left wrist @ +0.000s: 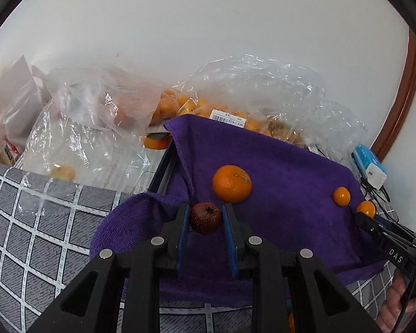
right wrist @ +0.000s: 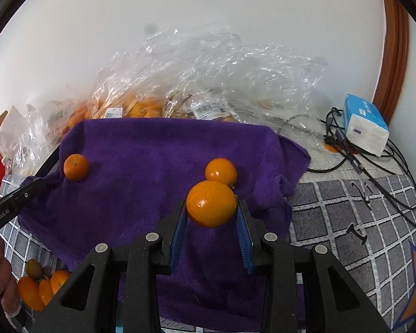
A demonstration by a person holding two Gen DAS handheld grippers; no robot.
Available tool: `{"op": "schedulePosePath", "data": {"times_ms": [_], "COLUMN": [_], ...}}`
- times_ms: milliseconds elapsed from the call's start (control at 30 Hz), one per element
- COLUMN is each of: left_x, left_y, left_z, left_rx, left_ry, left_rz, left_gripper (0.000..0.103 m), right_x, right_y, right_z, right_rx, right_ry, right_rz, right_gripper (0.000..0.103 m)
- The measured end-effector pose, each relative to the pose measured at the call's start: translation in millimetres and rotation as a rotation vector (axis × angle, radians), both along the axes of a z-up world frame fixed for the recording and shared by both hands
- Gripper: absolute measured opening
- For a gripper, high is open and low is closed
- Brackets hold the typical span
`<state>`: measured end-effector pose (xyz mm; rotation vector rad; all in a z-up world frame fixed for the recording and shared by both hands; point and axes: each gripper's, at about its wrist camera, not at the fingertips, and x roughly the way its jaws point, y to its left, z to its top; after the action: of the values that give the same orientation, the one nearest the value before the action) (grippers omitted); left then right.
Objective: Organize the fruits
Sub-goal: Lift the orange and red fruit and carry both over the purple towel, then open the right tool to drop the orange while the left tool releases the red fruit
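Observation:
My left gripper (left wrist: 205, 208) is shut on a small dark red, bumpy fruit (left wrist: 205, 219), just above a purple towel (left wrist: 277, 163). A mandarin (left wrist: 231, 183) lies on the towel right behind it. My right gripper (right wrist: 211, 203) is shut on a small orange (right wrist: 211, 204) over the same towel (right wrist: 152, 149). A second small orange (right wrist: 221, 171) rests just beyond it, and the mandarin (right wrist: 75, 167) lies far left. In the left wrist view the right gripper's fingers (left wrist: 380, 229) and the held orange (left wrist: 365, 208) show at the right edge, beside the second small orange (left wrist: 341, 196).
Clear plastic bags (right wrist: 208, 83) of oranges are piled against the wall behind the towel. A blue tissue pack (right wrist: 364, 123) and cables (right wrist: 374, 166) lie at the right on the grey checked cloth (right wrist: 346, 222). Several small fruits (right wrist: 41, 283) sit at lower left. The towel hangs over a black frame (left wrist: 163, 166).

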<state>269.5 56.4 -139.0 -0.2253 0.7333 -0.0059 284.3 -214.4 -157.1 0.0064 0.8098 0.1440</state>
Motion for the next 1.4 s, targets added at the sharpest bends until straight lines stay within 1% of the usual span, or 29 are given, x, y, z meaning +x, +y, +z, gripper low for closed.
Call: {"op": "schedulePosePath", "data": {"times_ms": [200,500,600,633,667,700,733,833,1000,1033,1067,1133,1333,1400], "left_x": [10.0,9.6,9.7,9.3,9.0,9.1,9.0,9.6,5.0,3.8,2.3,-2.1,-13.1,-14.3], "left_y": [-2.2,-2.4,-5.5,-5.9,-5.7,-5.1,-4.0,-2.8,1.1,1.5,2.6,4.4,5.0,4.2], "left_z": [-9.5,-10.7,-11.2,-11.2,-11.0,-10.8,-10.8,-11.0,-7.8,-6.7,-5.1,-1.8,11.5,15.0], "left_rx": [-0.008,0.013,0.037,0.041,0.040,0.035,0.026,0.013,-0.017,-0.023,-0.029,-0.035,-0.030,-0.022], "left_ry": [0.031,0.028,0.030,0.029,0.028,0.028,0.028,0.025,-0.004,-0.010,-0.022,-0.048,-0.107,-0.115], "left_rz": [-0.008,-0.016,-0.022,-0.021,-0.022,-0.023,-0.023,-0.025,-0.020,-0.018,-0.014,-0.010,-0.010,-0.011], "left_gripper": [0.023,0.023,0.023,0.023,0.023,0.023,0.023,0.023,0.023,0.027,0.034,0.037,0.039,0.039], "right_x": [5.0,6.1,5.3,5.1,4.2,3.7,3.2,-0.4,-5.7,-6.8,-8.6,-11.5,-19.4,-19.7], "right_y": [6.2,11.7,12.6,12.3,12.0,11.7,11.8,13.2,12.1,11.6,10.8,8.6,5.7,6.3], "right_z": [-11.5,-21.4,-21.4,-21.2,-20.6,-20.2,-19.5,-15.3,-9.4,-9.0,-8.4,-6.3,5.0,8.9], "right_rx": [-0.020,-0.041,-0.050,-0.050,-0.048,-0.046,-0.046,-0.055,-0.054,-0.053,-0.051,-0.045,-0.027,-0.026], "right_ry": [0.033,0.070,0.068,0.068,0.063,0.057,0.050,0.018,-0.023,-0.029,-0.037,-0.049,-0.094,-0.082], "right_rz": [0.016,0.032,0.035,0.034,0.032,0.032,0.032,0.033,0.027,0.027,0.027,0.022,0.013,0.023], "right_gripper": [0.035,0.035,0.037,0.041,0.043,0.049,0.053,0.060,0.061,0.061,0.061,0.061,0.061,0.061]}}
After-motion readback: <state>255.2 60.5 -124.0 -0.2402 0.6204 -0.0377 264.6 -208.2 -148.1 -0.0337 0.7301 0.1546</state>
